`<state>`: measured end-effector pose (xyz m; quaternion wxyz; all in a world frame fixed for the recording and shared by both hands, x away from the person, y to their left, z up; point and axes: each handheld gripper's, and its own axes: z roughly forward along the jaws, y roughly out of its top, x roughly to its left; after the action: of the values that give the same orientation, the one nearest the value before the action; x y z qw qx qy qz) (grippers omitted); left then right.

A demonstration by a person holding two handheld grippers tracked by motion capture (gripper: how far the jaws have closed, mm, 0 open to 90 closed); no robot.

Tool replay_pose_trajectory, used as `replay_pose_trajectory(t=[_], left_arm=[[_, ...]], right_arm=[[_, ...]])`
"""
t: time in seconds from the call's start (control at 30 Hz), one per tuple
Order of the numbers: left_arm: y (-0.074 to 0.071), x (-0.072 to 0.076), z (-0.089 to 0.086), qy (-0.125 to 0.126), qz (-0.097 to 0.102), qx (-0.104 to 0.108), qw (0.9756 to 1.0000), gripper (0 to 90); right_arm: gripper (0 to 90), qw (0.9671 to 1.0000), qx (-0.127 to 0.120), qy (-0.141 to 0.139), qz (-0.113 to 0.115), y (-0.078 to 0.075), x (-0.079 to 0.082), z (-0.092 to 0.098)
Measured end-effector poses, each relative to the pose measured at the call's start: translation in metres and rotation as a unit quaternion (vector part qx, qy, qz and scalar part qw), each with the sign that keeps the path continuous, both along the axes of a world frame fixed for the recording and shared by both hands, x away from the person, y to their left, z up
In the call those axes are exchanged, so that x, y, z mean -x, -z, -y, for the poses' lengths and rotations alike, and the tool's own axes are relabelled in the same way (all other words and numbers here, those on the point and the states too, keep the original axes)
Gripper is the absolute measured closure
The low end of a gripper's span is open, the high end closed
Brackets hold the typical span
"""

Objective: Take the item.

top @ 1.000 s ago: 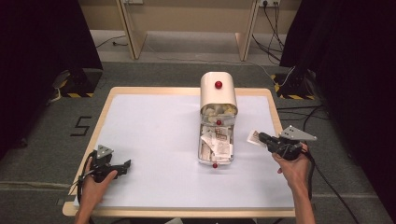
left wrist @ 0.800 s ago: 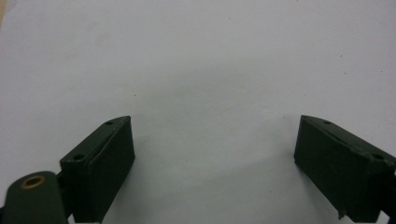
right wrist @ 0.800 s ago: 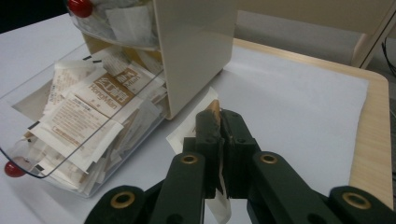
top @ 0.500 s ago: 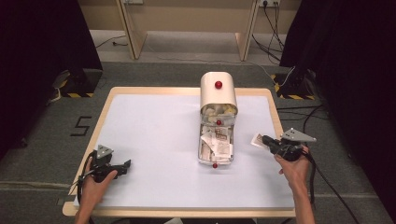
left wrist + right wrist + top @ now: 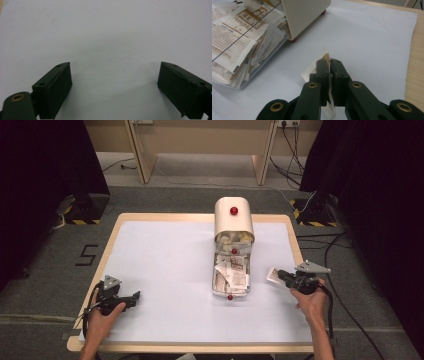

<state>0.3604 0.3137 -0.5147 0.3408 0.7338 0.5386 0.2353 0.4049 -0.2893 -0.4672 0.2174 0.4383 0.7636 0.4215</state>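
Dark room, grey carpet, black curtains both sides; in front of me a wood-edged table (image 5: 295,250) w/ a white sheet (image 5: 170,260) over most of the top. Mid-table, a bit to my right, stands a cream box (image 5: 233,219) w/ a rounded top and a red knob. A clear tray (image 5: 216,292) sticks out of it toward me, stuffed w/ paper packets (image 5: 232,272), some w/ brown print. In the right gripper view the tray's clear wall and the packets (image 5: 234,32) sit top left, box corner (image 5: 304,15) just beyond.

My right gripper (image 5: 278,275) is low over the sheet, right of the tray, near but apart from it. Jaws pressed together on one packet (image 5: 272,273): in the right gripper view the packet (image 5: 323,55) pokes out past the tips (image 5: 329,62) and its lower edge hangs out below the jaws. Can't tell if it touches the sheet.

My left gripper (image 5: 133,299) sits near the front left corner, well apart from the box, hand wrapped round its body. Jaws spread wide, nothing between them; in the left gripper view just bare white sheet (image 5: 110,45) between the two pads (image 5: 56,87).
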Motion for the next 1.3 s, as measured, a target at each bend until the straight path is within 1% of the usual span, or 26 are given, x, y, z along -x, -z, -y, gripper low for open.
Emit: replay_pose_trajectory(t=[0.1, 0.17, 0.2, 0.23, 0.27, 0.37, 0.4, 0.43, 0.47, 0.5, 0.53, 0.63, 0.7, 0.77, 0.97, 1.13, 1.27, 1.3], left_arm=[[0.0, 0.0, 0.0, 0.0, 0.0, 0.0, 1.0, 11.3], [0.0, 0.0, 0.0, 0.0, 0.0, 0.001, 1.0, 11.3], [0.0, 0.0, 0.0, 0.0, 0.0, 0.0, 1.0, 11.3], [0.0, 0.0, 0.0, 0.0, 0.0, 0.0, 1.0, 11.3], [0.0, 0.0, 0.0, 0.0, 0.0, 0.0, 1.0, 11.3], [0.0, 0.0, 0.0, 0.0, 0.0, 0.0, 1.0, 11.3], [0.0, 0.0, 0.0, 0.0, 0.0, 0.0, 1.0, 11.3], [0.0, 0.0, 0.0, 0.0, 0.0, 0.0, 1.0, 11.3], [0.0, 0.0, 0.0, 0.0, 0.0, 0.0, 1.0, 11.3], [0.0, 0.0, 0.0, 0.0, 0.0, 0.0, 1.0, 11.3], [0.0, 0.0, 0.0, 0.0, 0.0, 0.001, 1.0, 11.3], [0.0, 0.0, 0.0, 0.0, 0.0, 0.0, 1.0, 11.3], [0.0, 0.0, 0.0, 0.0, 0.0, 0.0, 1.0, 11.3], [0.0, 0.0, 0.0, 0.0, 0.0, 0.0, 1.0, 11.3], [0.0, 0.0, 0.0, 0.0, 0.0, 0.0, 1.0, 11.3], [0.0, 0.0, 0.0, 0.0, 0.0, 0.0, 1.0, 11.3], [0.0, 0.0, 0.0, 0.0, 0.0, 0.0, 1.0, 11.3], [0.0, 0.0, 0.0, 0.0, 0.0, 0.0, 1.0, 11.3]], right_arm=[[83.1, 1.0, 0.004, 0.0, -0.003, 0.003, -0.001, -0.002], [79.3, 0.9999, 0.002, 0.001, -0.01, 0.004, -0.002, -0.002], [77.3, 0.9999, -0.003, 0.005, -0.01, 0.004, -0.002, -0.002], [72.6, 0.9999, -0.007, 0.011, -0.008, 0.003, -0.002, -0.001], [72.6, 0.9999, -0.007, 0.011, -0.008, 0.003, -0.002, -0.001], [68.4, 0.9998, -0.012, 0.015, 0.004, -0.002, 0.0, -0.001], [66.5, 0.9997, -0.015, 0.013, 0.013, -0.006, 0.001, -0.001], [66.5, 0.9997, -0.015, 0.013, 0.013, -0.006, 0.001, -0.001], [62.5, 0.9996, -0.017, 0.014, 0.016, -0.008, 0.002, -0.003], [62.5, 0.9996, -0.017, 0.014, 0.016, -0.008, 0.002, -0.003], [59.1, 0.9996, -0.017, 0.013, 0.019, -0.01, 0.002, -0.005], [53.7, 0.9994, -0.023, 0.017, 0.019, -0.012, 0.002, -0.008], [52.9, 0.9994, -0.025, 0.016, 0.018, -0.012, 0.003, -0.009], [51.6, 0.9995, -0.019, 0.013, 0.022, -0.013, 0.004, -0.011], [50.2, 0.9996, -0.01, 0.003, 0.025, -0.015, 0.009, -0.017], [49.8, 0.9995, -0.008, -0.007, 0.029, -0.017, 0.015, -0.019], [49.3, 0.9994, -0.008, -0.009, 0.032, -0.019, 0.017, -0.02], [48.5, 0.9995, -0.009, -0.011, 0.029, -0.019, 0.02, -0.021]])
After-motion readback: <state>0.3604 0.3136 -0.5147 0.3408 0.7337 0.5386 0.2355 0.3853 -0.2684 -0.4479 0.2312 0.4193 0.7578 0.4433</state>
